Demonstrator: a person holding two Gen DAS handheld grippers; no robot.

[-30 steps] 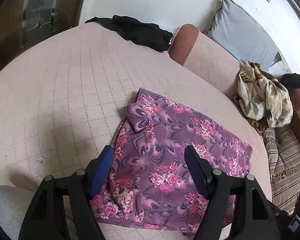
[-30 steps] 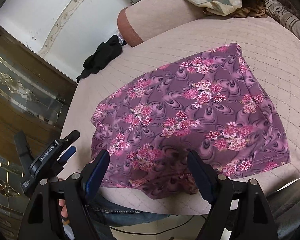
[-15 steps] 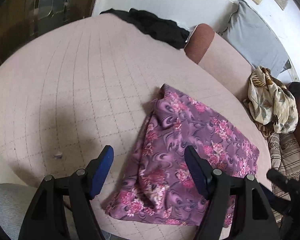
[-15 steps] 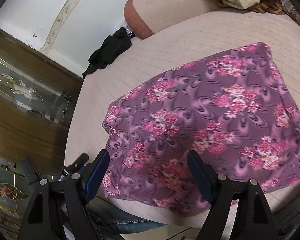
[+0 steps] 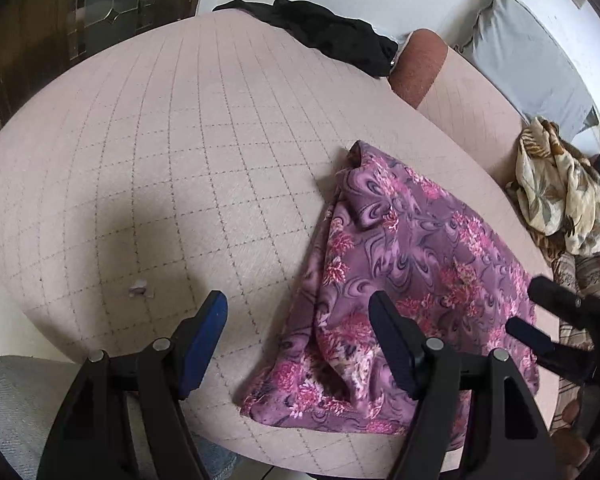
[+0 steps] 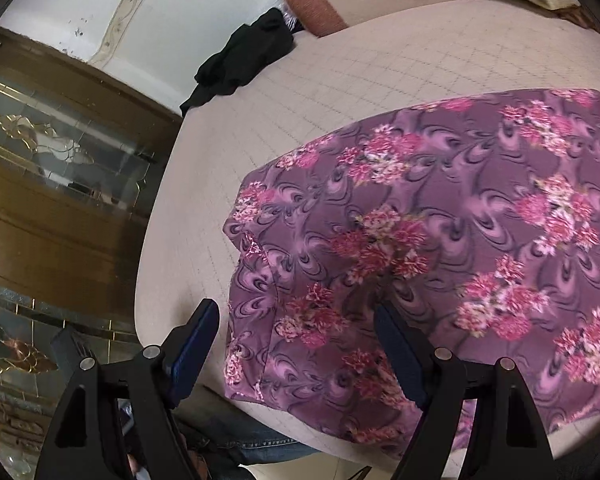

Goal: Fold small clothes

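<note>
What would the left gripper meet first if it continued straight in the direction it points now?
Probably the bare pink quilted cover, just beside the left edge of the purple floral garment. The left gripper is open with nothing between its jaws. Depth is unclear, so its right finger might brush the garment.

Floral garment (image 5: 412, 264) soft cloth; quilted cover (image 5: 180, 152) matt.

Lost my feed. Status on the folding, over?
Both hand-held grippers open: left, right. Purple garment on the cushion, unheld. Nothing in the way.
</note>
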